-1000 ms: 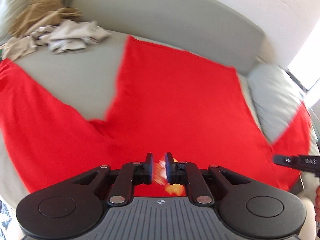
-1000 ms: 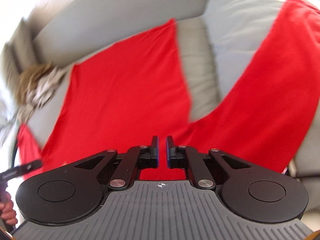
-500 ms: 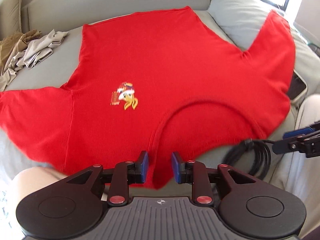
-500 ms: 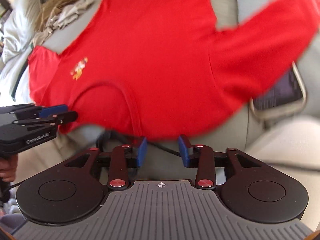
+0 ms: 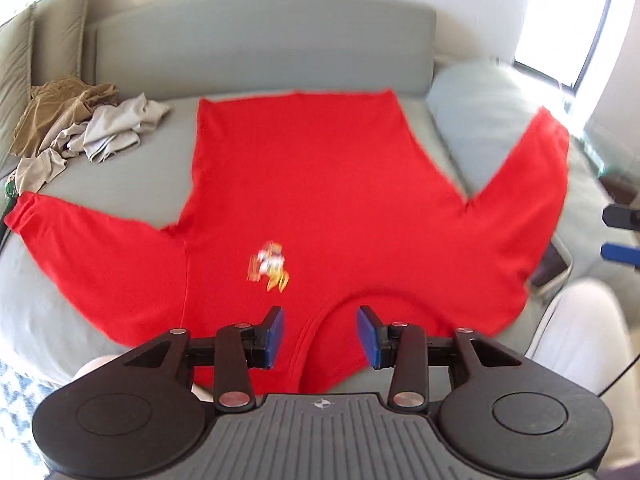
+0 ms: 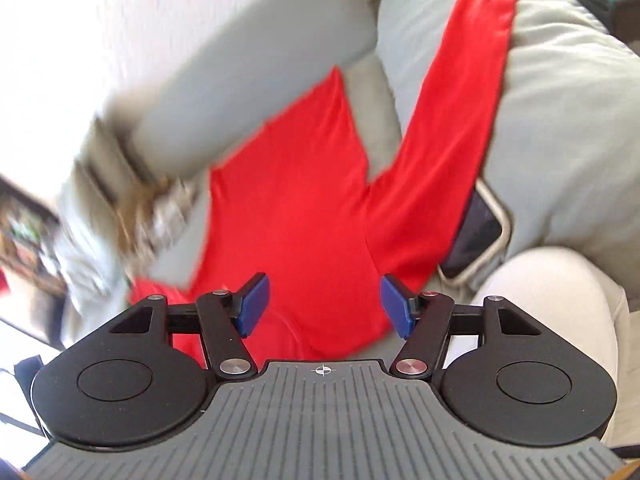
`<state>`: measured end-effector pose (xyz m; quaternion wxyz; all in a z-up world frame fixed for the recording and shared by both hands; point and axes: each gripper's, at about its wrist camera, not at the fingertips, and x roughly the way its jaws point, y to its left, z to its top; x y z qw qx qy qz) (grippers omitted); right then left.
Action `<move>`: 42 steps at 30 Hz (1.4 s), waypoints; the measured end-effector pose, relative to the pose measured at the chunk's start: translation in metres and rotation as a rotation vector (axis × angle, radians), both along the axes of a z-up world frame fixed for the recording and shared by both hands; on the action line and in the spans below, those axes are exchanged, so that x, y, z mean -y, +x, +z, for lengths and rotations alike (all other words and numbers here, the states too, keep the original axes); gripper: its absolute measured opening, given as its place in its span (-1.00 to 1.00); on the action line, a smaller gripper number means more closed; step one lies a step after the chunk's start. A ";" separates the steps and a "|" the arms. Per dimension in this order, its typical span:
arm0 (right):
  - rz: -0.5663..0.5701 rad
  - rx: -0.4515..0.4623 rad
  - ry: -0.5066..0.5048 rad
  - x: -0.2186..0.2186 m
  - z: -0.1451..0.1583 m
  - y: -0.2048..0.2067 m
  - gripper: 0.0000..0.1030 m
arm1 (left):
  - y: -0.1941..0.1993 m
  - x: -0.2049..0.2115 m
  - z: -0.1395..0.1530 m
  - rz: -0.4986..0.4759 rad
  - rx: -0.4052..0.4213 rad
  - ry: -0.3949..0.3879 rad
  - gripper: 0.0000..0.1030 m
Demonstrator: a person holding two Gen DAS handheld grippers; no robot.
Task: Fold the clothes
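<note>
A red long-sleeved shirt (image 5: 320, 184) lies spread flat on a grey sofa seat, collar towards me, hem at the backrest. A small cartoon print (image 5: 269, 267) sits on its chest. One sleeve reaches left, the other drapes over a cushion on the right. My left gripper (image 5: 320, 337) is open just above the collar, holding nothing. My right gripper (image 6: 325, 306) is open too, wide, above the shirt (image 6: 296, 216) near the right shoulder. Its fingertips (image 5: 620, 234) show at the right edge of the left wrist view.
A heap of tan and grey clothes (image 5: 80, 128) lies at the sofa's back left. A dark phone or tablet (image 6: 474, 236) rests by the right sleeve, partly under it. A grey cushion (image 5: 492, 116) sits at the right. A person's leg in light trousers (image 6: 552, 300) is close on the right.
Both grippers were shut on the shirt a second ago, then let go and opened wider. Both have pulled back from the shirt, which now lies flat.
</note>
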<state>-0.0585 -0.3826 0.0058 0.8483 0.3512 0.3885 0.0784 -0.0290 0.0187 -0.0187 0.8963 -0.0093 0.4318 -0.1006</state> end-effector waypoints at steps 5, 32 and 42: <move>-0.262 0.028 -0.031 0.058 0.012 0.000 0.28 | 0.010 0.007 0.012 0.023 -0.003 -0.109 -0.21; -0.590 0.099 0.192 0.247 -0.098 0.217 -0.11 | 0.077 0.095 -0.028 -0.177 -0.122 -0.389 -0.21; -0.651 0.173 0.356 0.283 -0.126 0.264 -0.65 | 0.080 0.107 -0.022 -0.211 -0.090 -0.418 -0.21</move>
